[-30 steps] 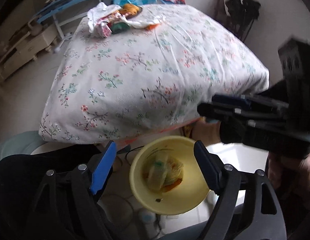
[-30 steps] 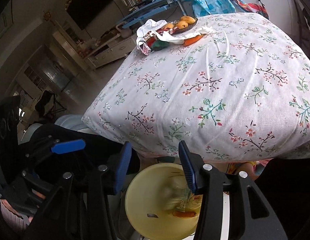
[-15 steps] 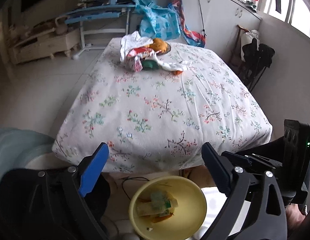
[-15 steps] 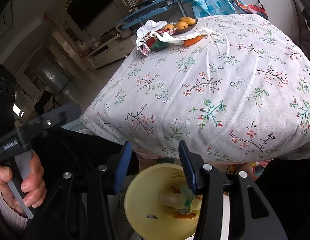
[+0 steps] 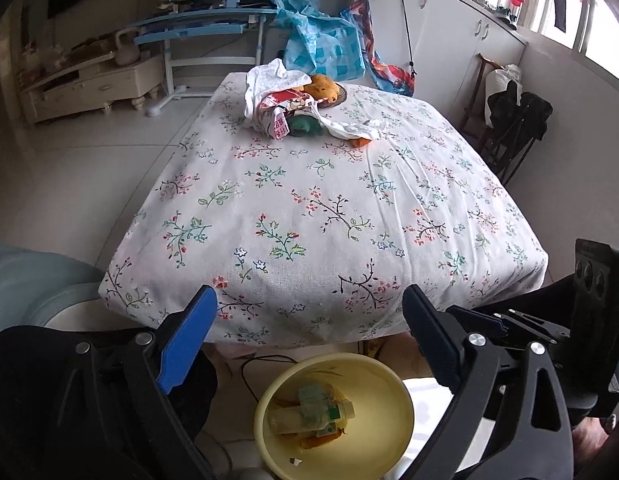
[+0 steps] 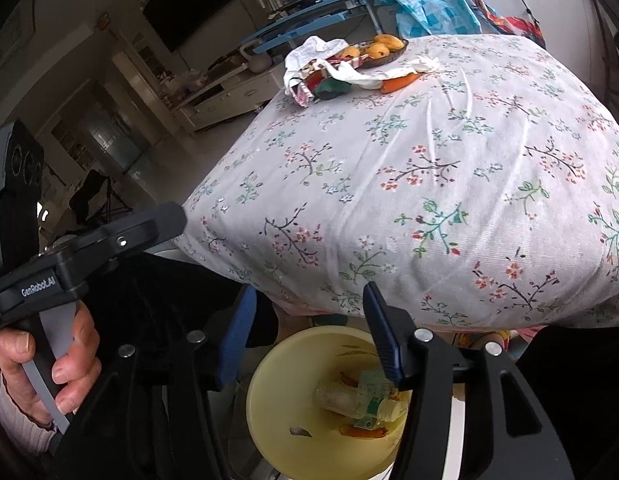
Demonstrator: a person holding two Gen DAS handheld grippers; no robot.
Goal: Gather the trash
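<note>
Both tools hover over yellow bowl (image 5: 383, 432) below worktop (image 5: 329, 208) edge; bottle (image 5: 309, 414) & scraps lie inside it. Left tool (image 5: 307, 338) spread wide, empty. Right tool (image 6: 307, 330) opening, nothing btwn jaws. More trash (image 5: 293, 110) piled at far end of worktop, by fruit plate (image 6: 383, 54)

Left gripper (image 5: 309, 344) jaws wider, raised, rolled level.

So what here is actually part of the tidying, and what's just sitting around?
Part of the job:
- yellow bin
- plastic bottle lying in it
- wrappers and white cloth heaped on the table
- left tool, right tool, both empty

Just there:
- fruit plate
- blue bag
- flowered tablecloth
</note>
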